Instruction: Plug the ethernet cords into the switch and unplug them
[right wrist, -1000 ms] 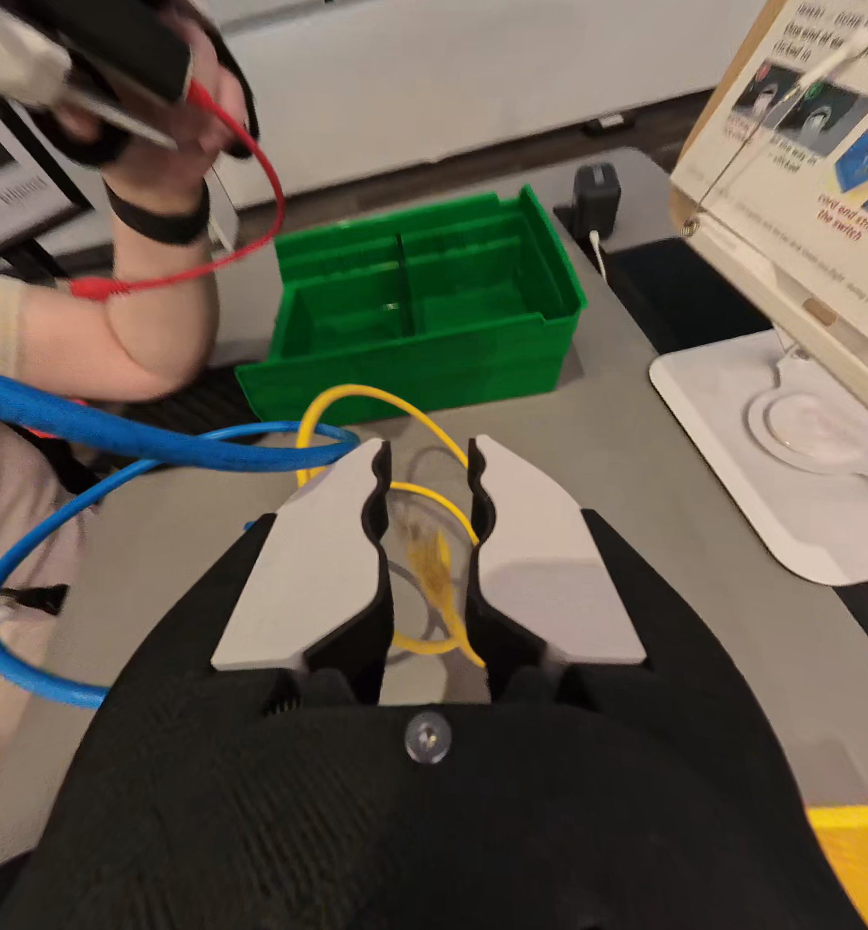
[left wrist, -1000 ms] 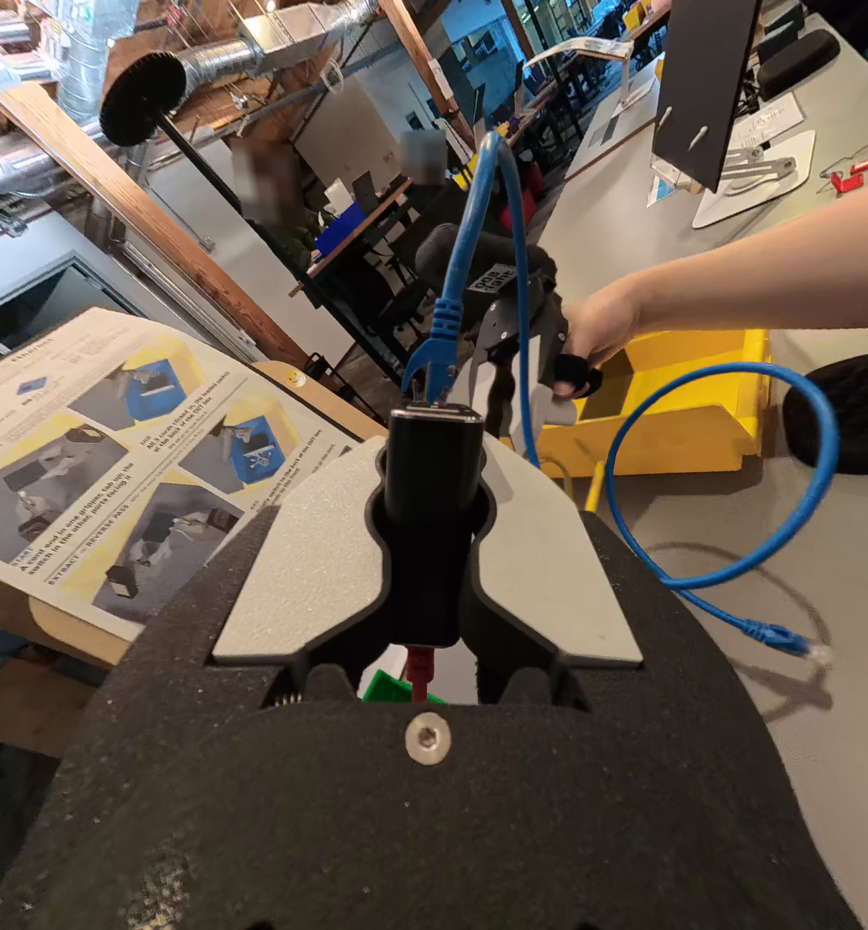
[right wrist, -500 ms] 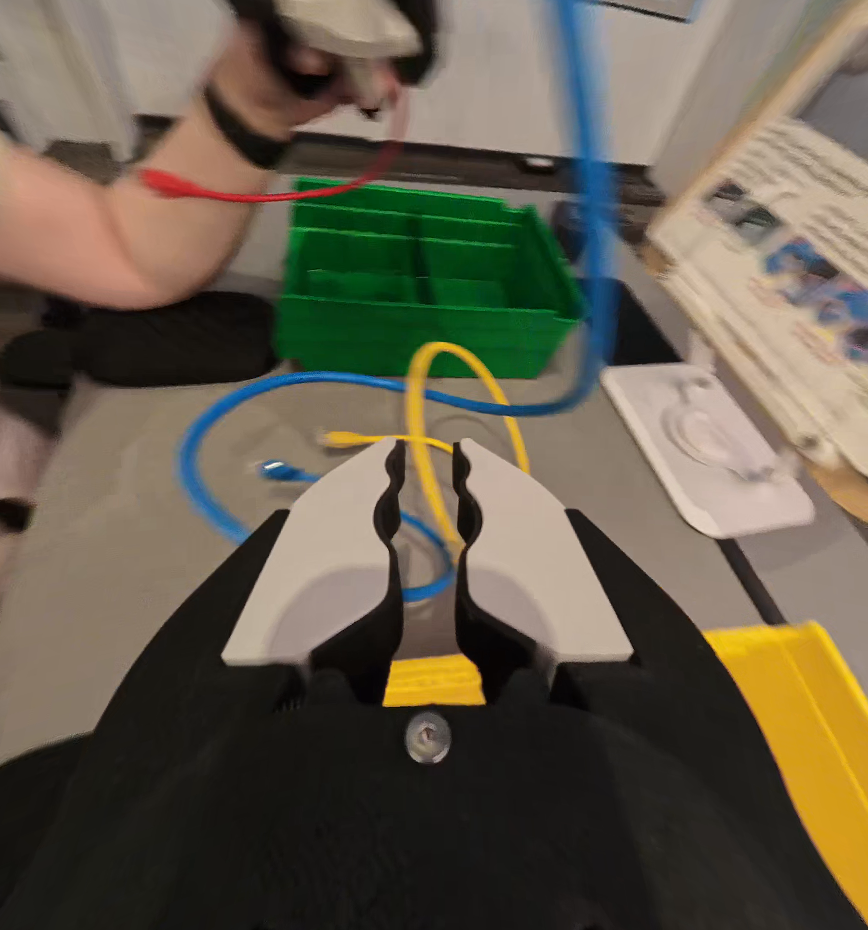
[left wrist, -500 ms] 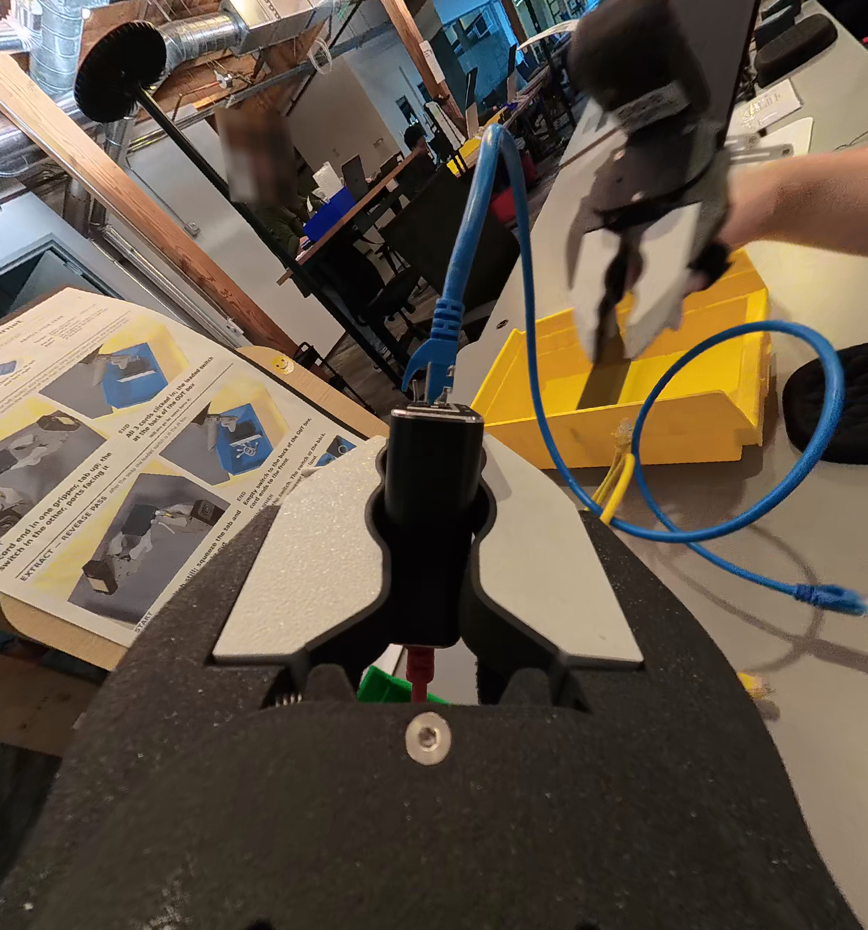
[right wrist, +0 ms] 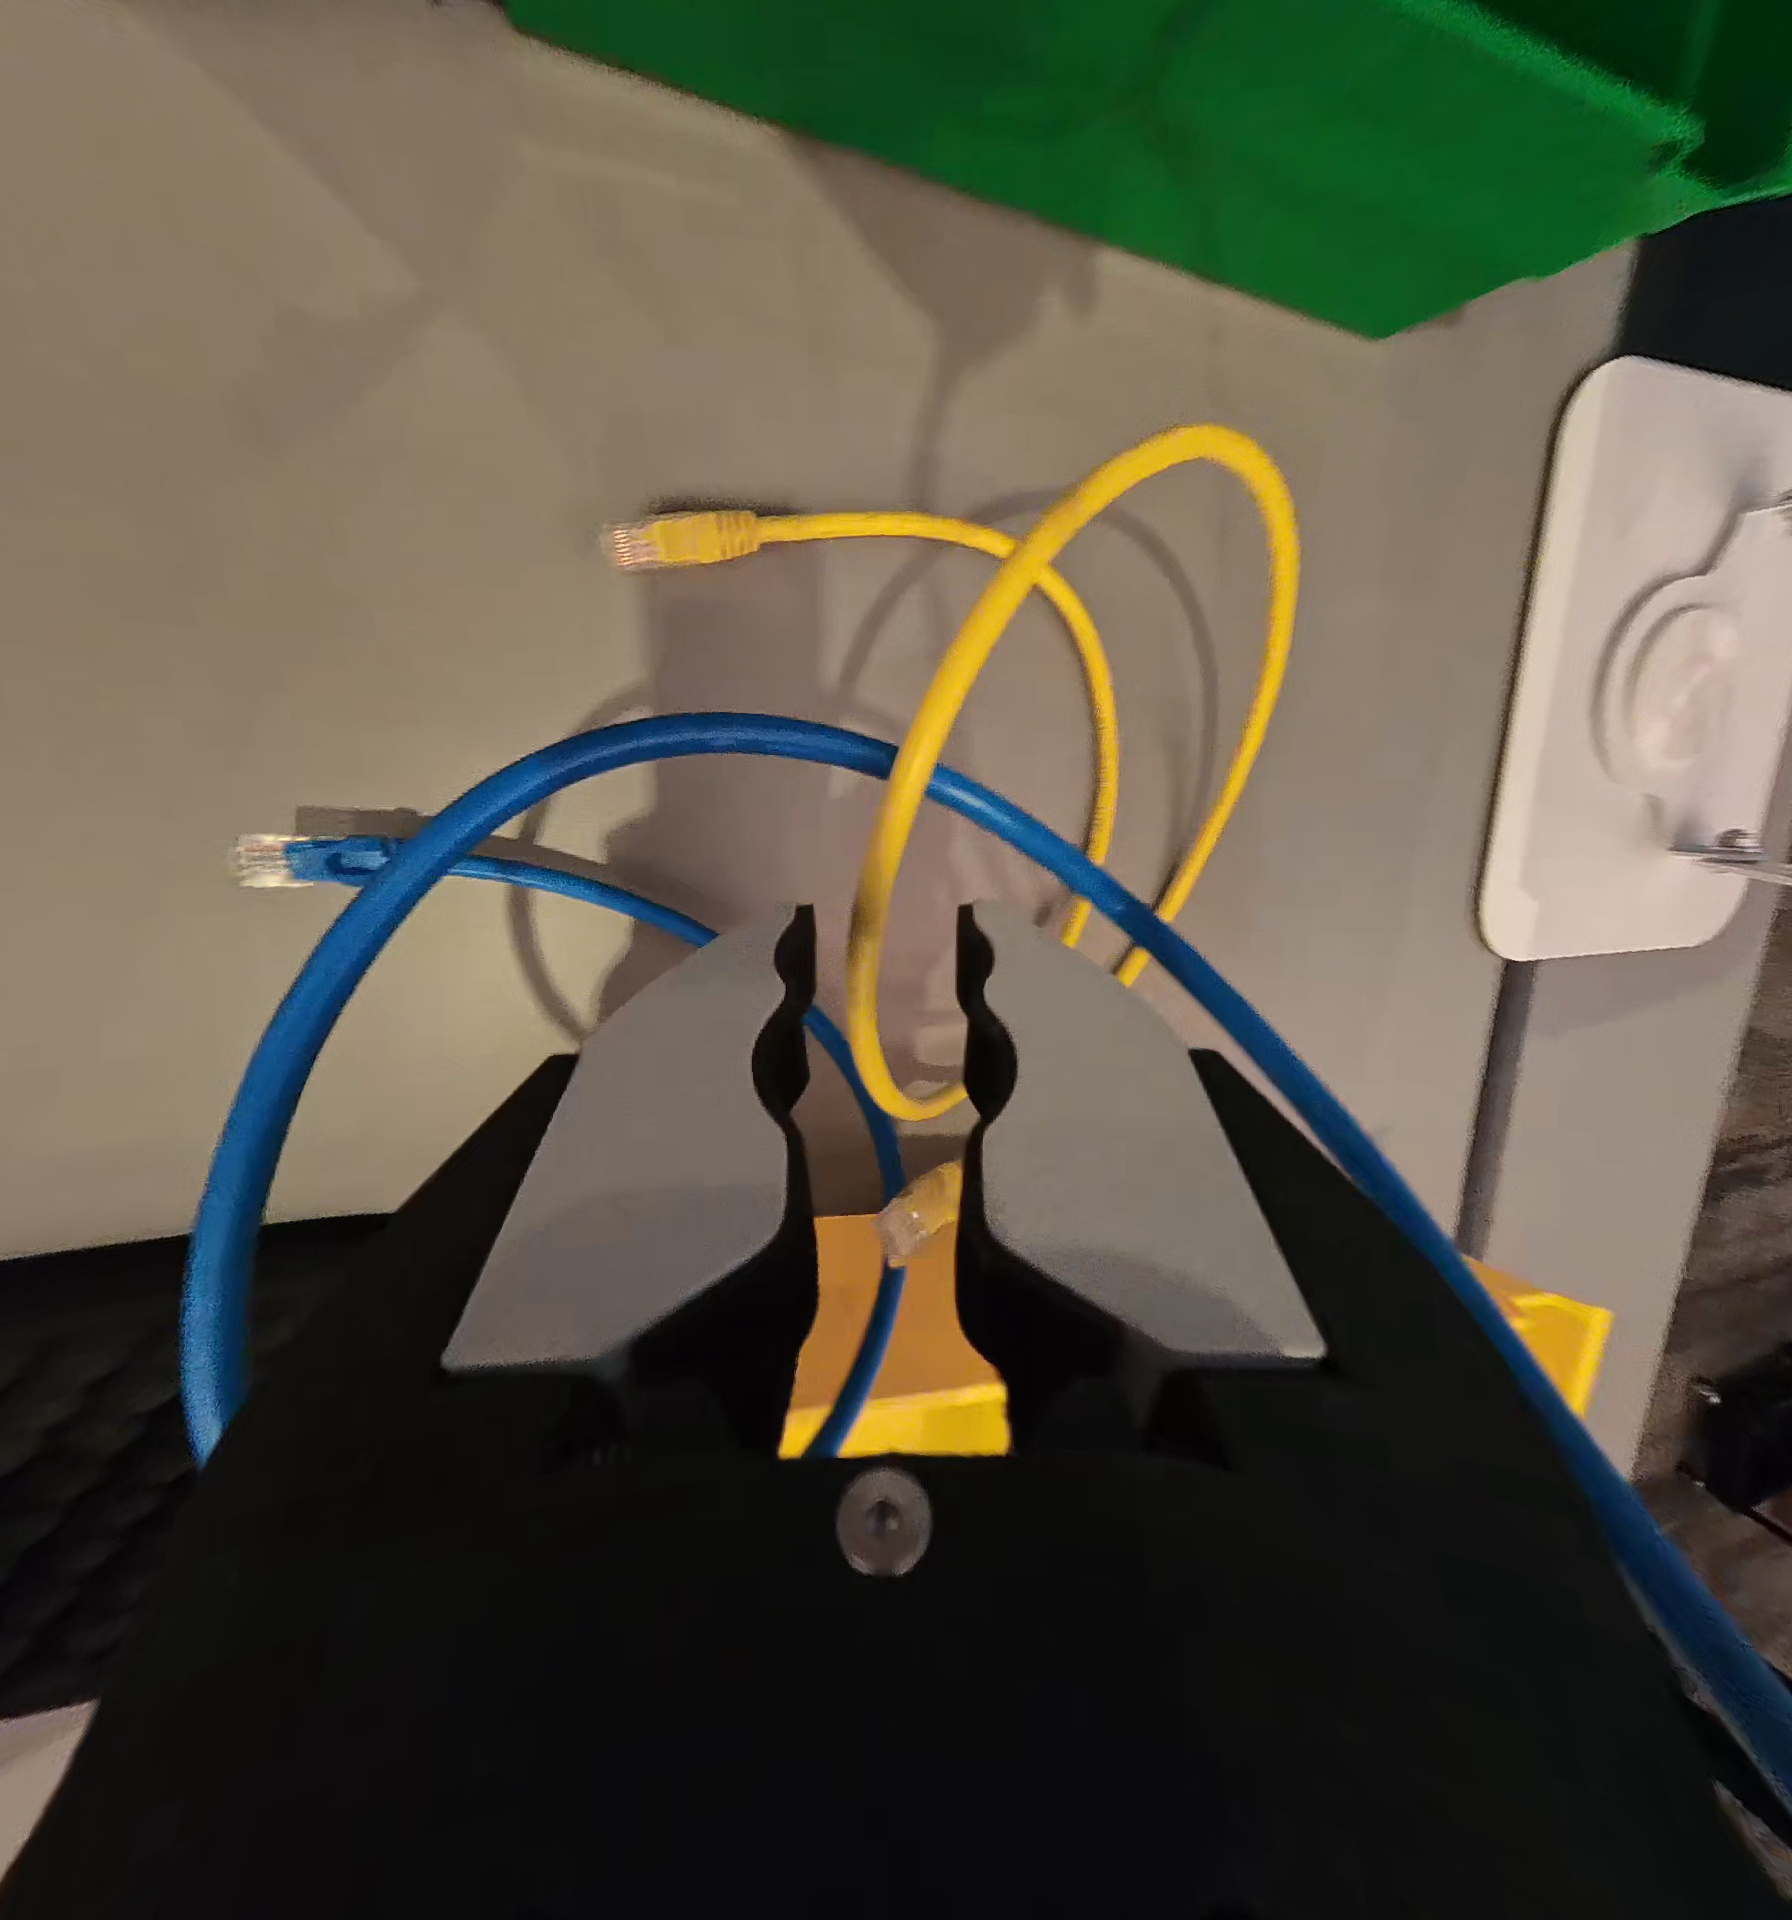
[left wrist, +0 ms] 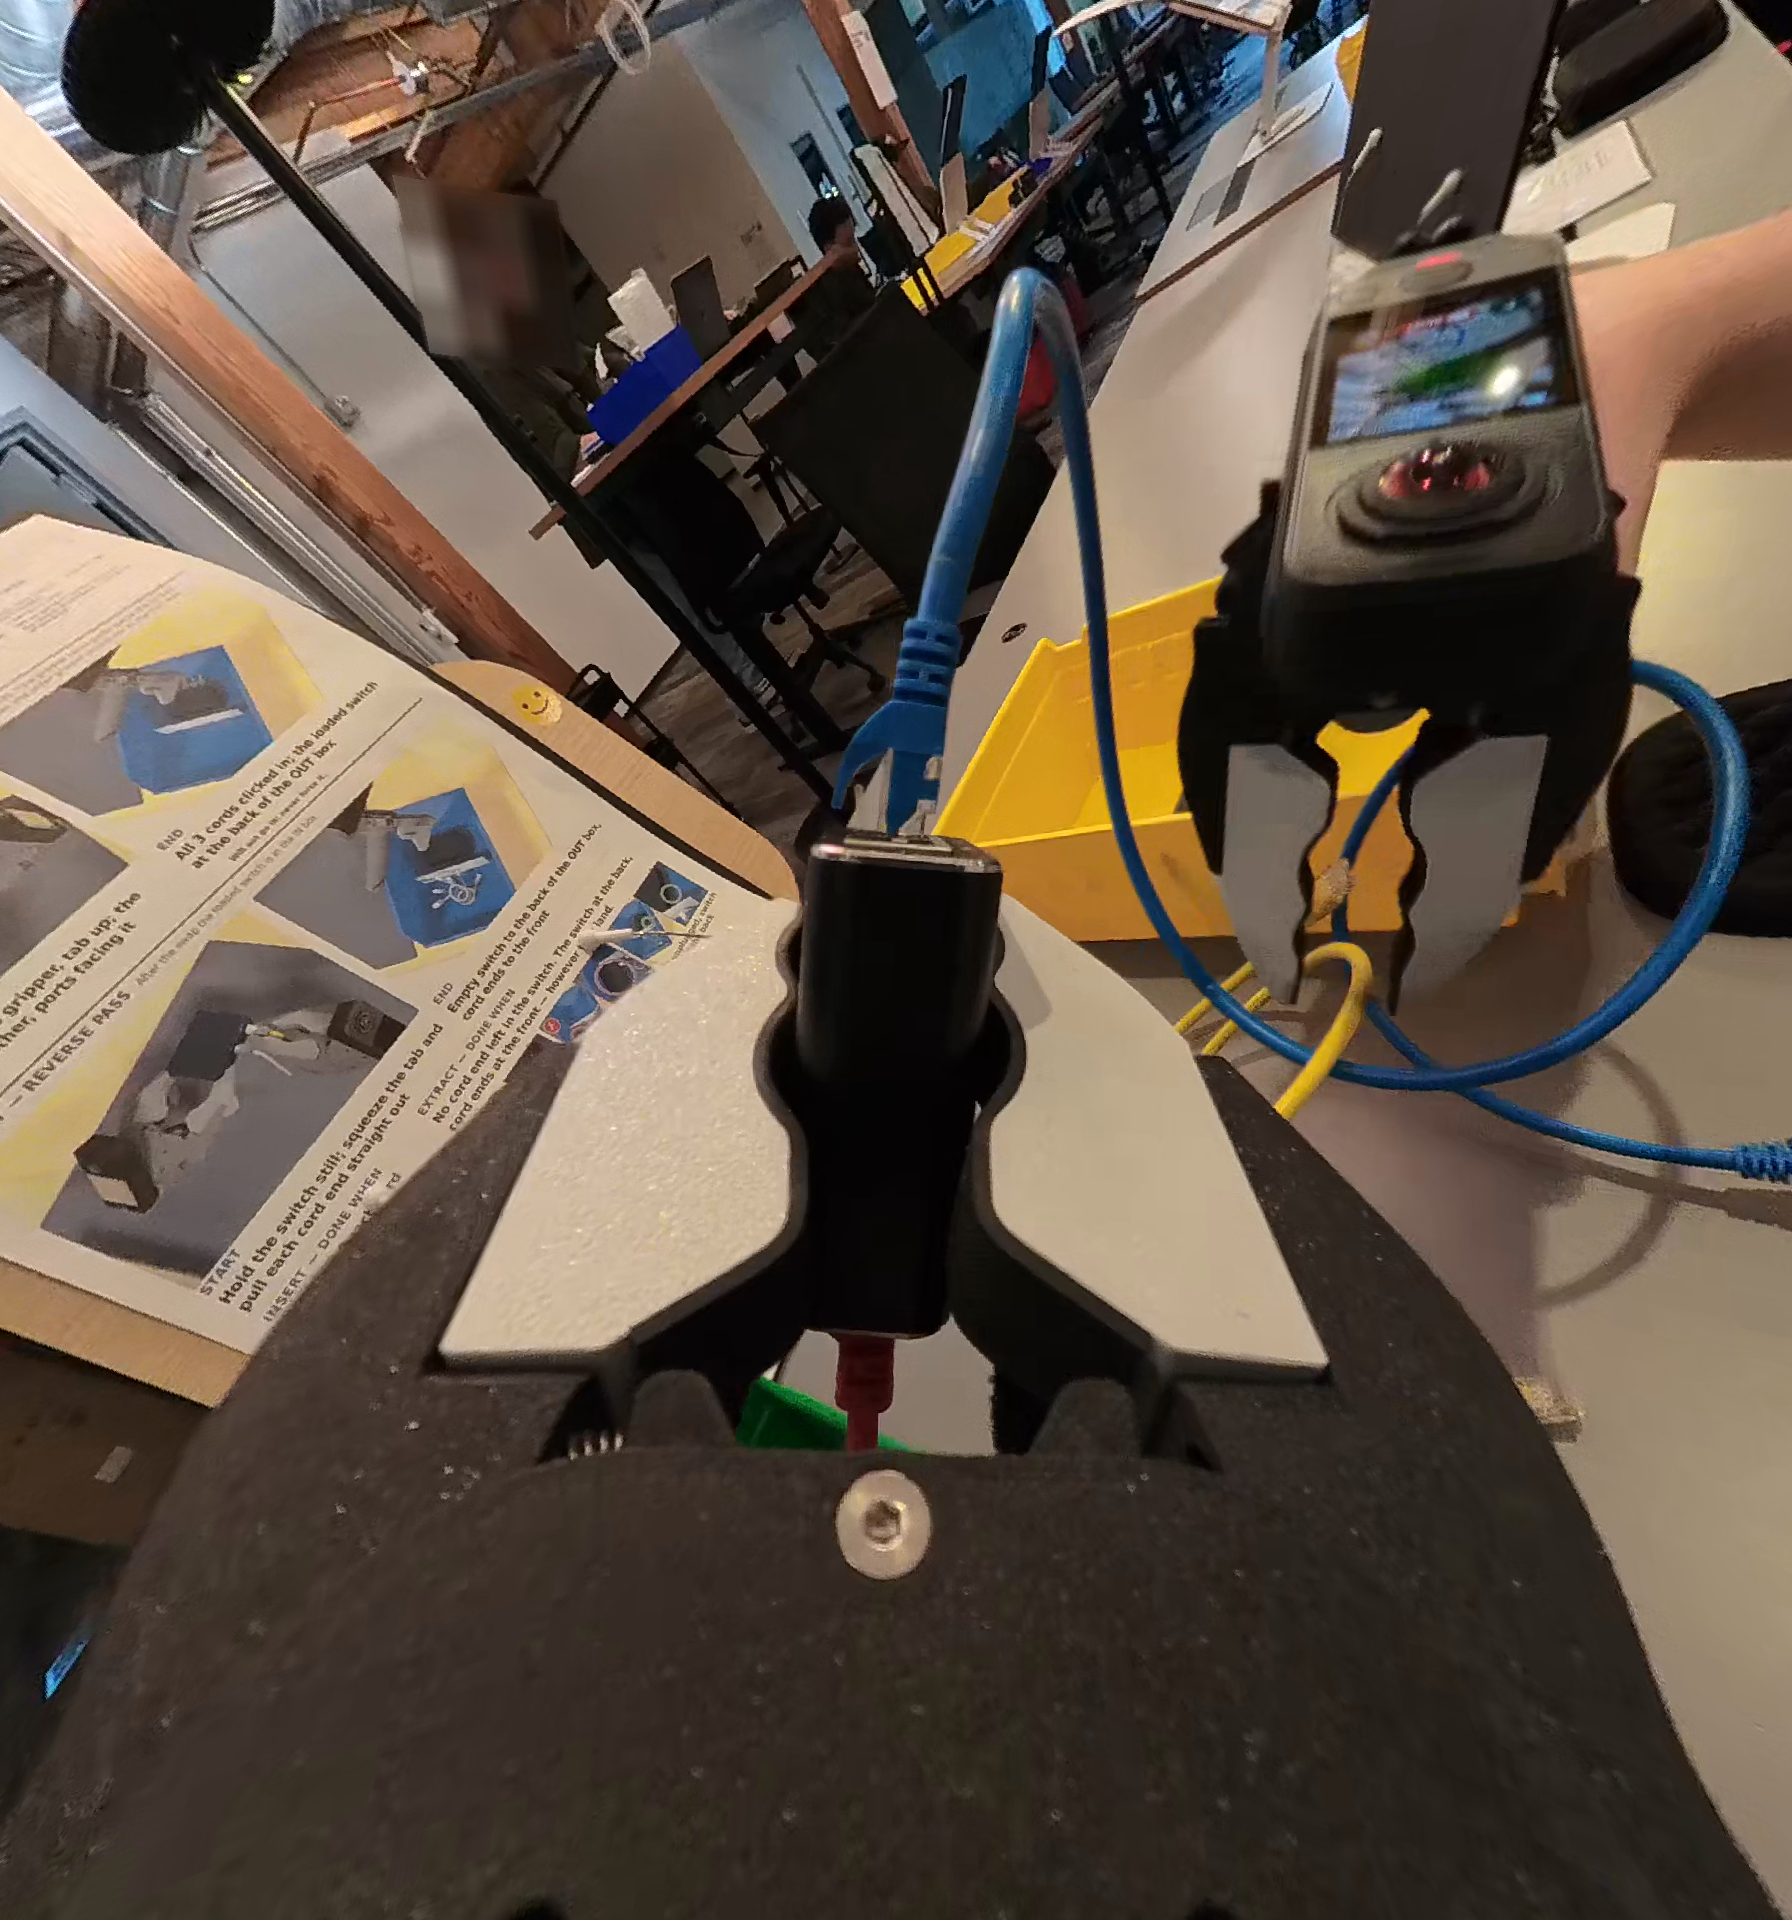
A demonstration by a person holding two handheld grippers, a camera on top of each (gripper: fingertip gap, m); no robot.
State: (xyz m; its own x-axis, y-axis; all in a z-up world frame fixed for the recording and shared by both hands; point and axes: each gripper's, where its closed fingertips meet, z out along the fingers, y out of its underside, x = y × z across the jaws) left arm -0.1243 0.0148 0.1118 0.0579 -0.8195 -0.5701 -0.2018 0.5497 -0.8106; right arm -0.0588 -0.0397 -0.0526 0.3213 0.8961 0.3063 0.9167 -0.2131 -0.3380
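My left gripper is shut on the black switch and holds it upright above the table. A blue cord is plugged into the switch's top, and a red cord hangs from its bottom. The blue cord's free plug lies on the table. My right gripper is open and points down over the yellow cord. One yellow plug stands deep between its fingers, with a gap beside it. The other yellow plug lies on the table. The right gripper also shows in the left wrist view.
A green bin stands beyond the cords. A yellow bin sits behind the right gripper. A white stand base is to the right, an instruction sheet to the left, and a black pad on the table. The left gripper's tips are roughly 20 cm from the right gripper's.
My right gripper swung up, then tipped down over the yellow cord; its jaws narrowed and widened again. The left gripper kept the switch still.
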